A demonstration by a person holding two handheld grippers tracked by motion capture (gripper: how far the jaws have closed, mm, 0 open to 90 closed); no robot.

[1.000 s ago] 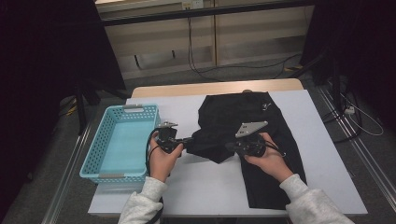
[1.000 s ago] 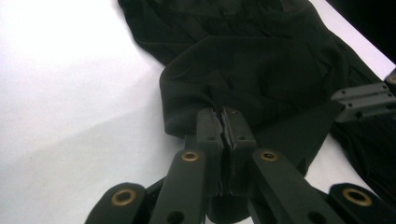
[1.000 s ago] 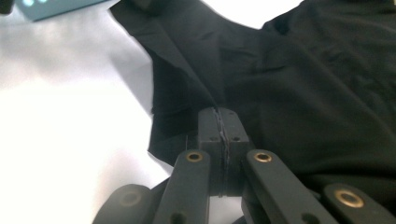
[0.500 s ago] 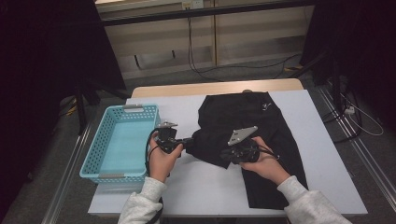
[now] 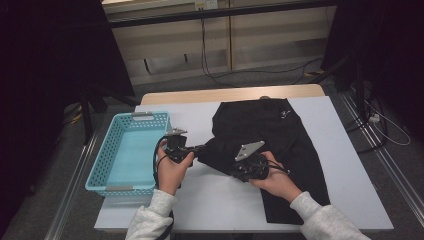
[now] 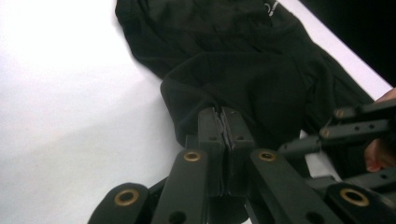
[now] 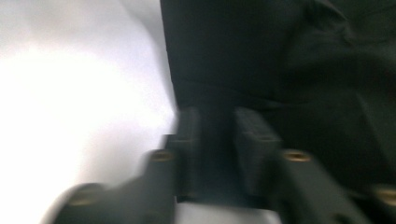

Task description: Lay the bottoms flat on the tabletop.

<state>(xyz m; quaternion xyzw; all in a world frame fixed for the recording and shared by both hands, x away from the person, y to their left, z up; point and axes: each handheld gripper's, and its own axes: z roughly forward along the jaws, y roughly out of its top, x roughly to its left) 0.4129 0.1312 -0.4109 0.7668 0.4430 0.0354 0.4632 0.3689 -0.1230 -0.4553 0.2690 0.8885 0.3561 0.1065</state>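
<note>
While the black fabric garment (image 5: 270,145) lies spread on the white tabletop (image 5: 210,200), right of centre, one lower-left flap of it is folded over toward the middle and drawn out to a point at the left. Garment runs from the far edge of the tabletop down to the near edge on the person's right; a small white logo (image 5: 284,114) shows near its far end.

Left gripper (image 5: 200,148): held level in the left hand (image 5: 172,170), jaws pointing right at the tip of the folded flap. In the left gripper view the jaws (image 6: 224,122) are pressed together with a thin edge of the black cloth pinched between them; the flap bunches just beyond the pads.

Right gripper (image 5: 235,167): held in the right hand (image 5: 277,180), low over the near left edge of the garment, grey three-cornered plate (image 5: 248,150) on top. In the right gripper view the picture is blurred; the jaws stand a little apart, black cloth lying in the gap between them, and the pads do not visibly press on it. Those jaws have just been opening from a closed position.

The two grippers sit near each other, left tip just left of the right gripper's body.

A light-blue perforated plastic basket (image 5: 100,170) stands at the left edge of the tabletop, just beside the left hand, apart from the garment. White sleeves (image 5: 150,220) enter from the near side.
</note>
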